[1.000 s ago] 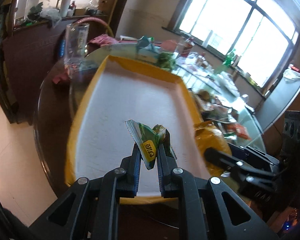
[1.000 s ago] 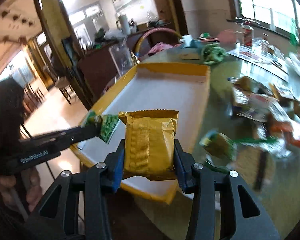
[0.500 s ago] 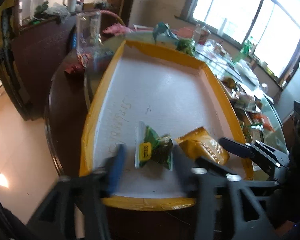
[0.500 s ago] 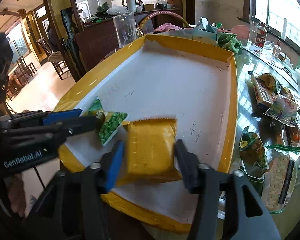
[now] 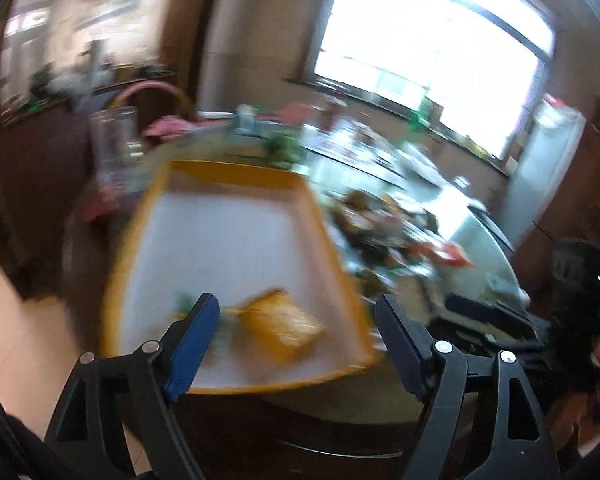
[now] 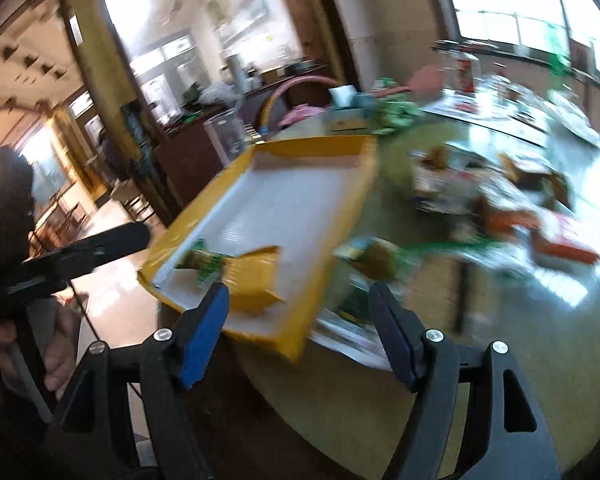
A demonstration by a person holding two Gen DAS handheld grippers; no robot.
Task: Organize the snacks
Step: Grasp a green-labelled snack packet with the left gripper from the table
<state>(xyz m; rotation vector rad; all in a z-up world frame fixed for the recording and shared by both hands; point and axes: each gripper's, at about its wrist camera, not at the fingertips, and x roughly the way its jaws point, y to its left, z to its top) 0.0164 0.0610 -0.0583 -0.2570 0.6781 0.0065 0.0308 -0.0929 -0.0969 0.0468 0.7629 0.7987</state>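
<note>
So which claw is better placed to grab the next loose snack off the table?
Probably the right claw: its opening jaws are empty and the loose snacks lie just ahead, beside the tray. The left claw faces the tray.

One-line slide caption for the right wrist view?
Right gripper opening, empty, above yellow packet and green packet in the tray.

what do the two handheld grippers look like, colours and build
Both are black plastic two-finger tools with triangular cut-outs and silver screws. The left gripper and right gripper each carry a bright blue pad on the left finger and a dark navy one on the right.
</note>
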